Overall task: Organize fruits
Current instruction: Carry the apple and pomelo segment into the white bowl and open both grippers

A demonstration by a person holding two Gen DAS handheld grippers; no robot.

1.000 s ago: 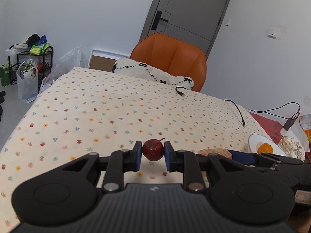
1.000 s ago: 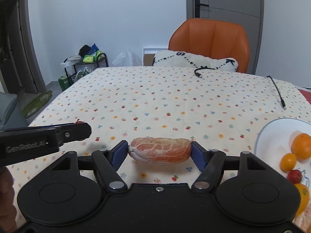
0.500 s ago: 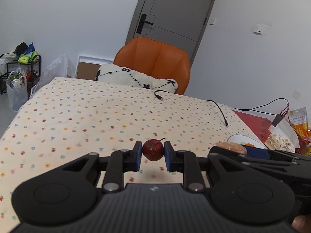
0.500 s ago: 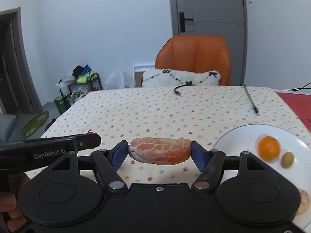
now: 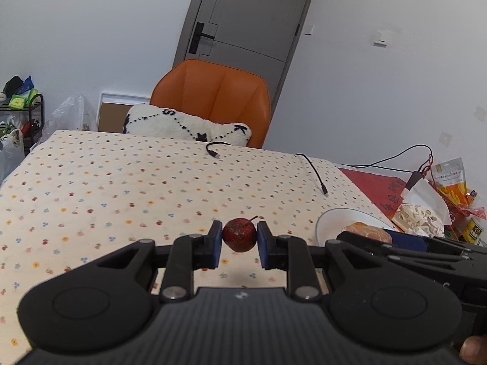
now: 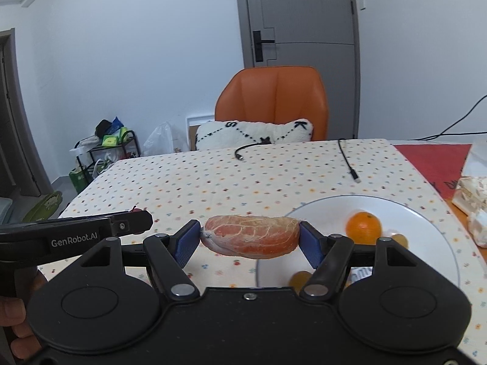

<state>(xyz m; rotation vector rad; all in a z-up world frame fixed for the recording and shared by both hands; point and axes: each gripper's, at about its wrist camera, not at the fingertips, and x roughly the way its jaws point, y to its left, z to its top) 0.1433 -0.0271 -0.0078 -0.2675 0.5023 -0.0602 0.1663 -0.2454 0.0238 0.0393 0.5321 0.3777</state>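
Left gripper [image 5: 239,241]: I am clamping a small dark red fruit [image 5: 239,234] between my blue pads [image 5: 215,244], its thin stem pointing up and to the right.
Red fruit position: it is hanging clear above the flower-print tablecloth [image 5: 121,188], to the left of the white plate [image 5: 330,223].
Right gripper [image 6: 250,240]: I am gripping a peeled pink-orange citrus segment [image 6: 251,236] end to end between my blue pads [image 6: 310,243]; white pith veins are showing across its face.
Segment position: it is being held level over the tablecloth, right at the left rim of the white plate [image 6: 426,237].
Plate contents: a small orange [image 6: 364,227] is sitting on the plate beyond my right finger; a small greenish-yellow fruit [image 6: 399,239] is lying just beside it, partly hidden by my linkage; another yellowish fruit [image 6: 299,279] is peeking out near the front rim, blurred.
Grippers together: my left one is showing in the right wrist view as a black bar with lettering at the left, the two lying side by side and near each other.
Table beyond: two black cables [image 6: 347,158] are lying on the cloth, and an orange chair [image 6: 274,100] with a white cushion [image 6: 255,133] is standing at the far edge.
Right edge: snack packets [image 5: 450,179] are lying on a red mat [image 5: 374,182].
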